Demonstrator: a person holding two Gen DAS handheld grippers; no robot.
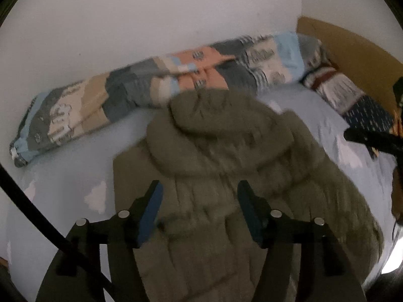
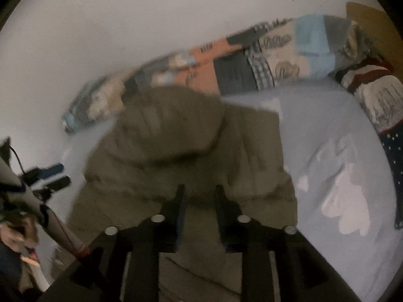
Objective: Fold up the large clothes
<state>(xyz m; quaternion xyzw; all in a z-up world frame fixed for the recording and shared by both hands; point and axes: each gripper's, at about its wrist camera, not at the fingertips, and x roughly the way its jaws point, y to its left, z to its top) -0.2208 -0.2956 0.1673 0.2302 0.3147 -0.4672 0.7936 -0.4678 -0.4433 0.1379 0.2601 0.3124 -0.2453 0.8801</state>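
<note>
**A:** ok so what's the room like from where you're standing?

**B:** small bedroom corner. plain white wall [image 1: 151,25] along the far side of the bed [image 1: 63,176], pale blue sheet with some white cloud-ish shapes printed on it. a long patchwork duvet [image 1: 141,88], all grey, peach and light blue squares, is bunched up against that wall. at the right end there's a brown headboard [image 1: 352,42] with a pillow [image 1: 340,88] in front of it, white with dark red stripes and a navy dotted part

**A:** and the thing getting folded?

**B:** big olive-green puffer jacket [image 1: 214,163], lying flat on the sheet in the middle of the bed, hood end towards the duvet, hood edge right up against it. everything's a bit motion-blurred

**A:** grippers doing anything?

**B:** left gripper [image 1: 199,188] is over the lower part of the jacket, jaws well apart, blue pads, nothing between them. right gripper [image 2: 199,191] is over the jacket just below the hood, jaws only a little apart, nothing pinched that I can see. in the right wrist view the left gripper shows at the left edge beside the jacket, with a hand [image 2: 17,234] low in that corner

**A:** light?

**B:** dim, greyish, walls bare
</note>
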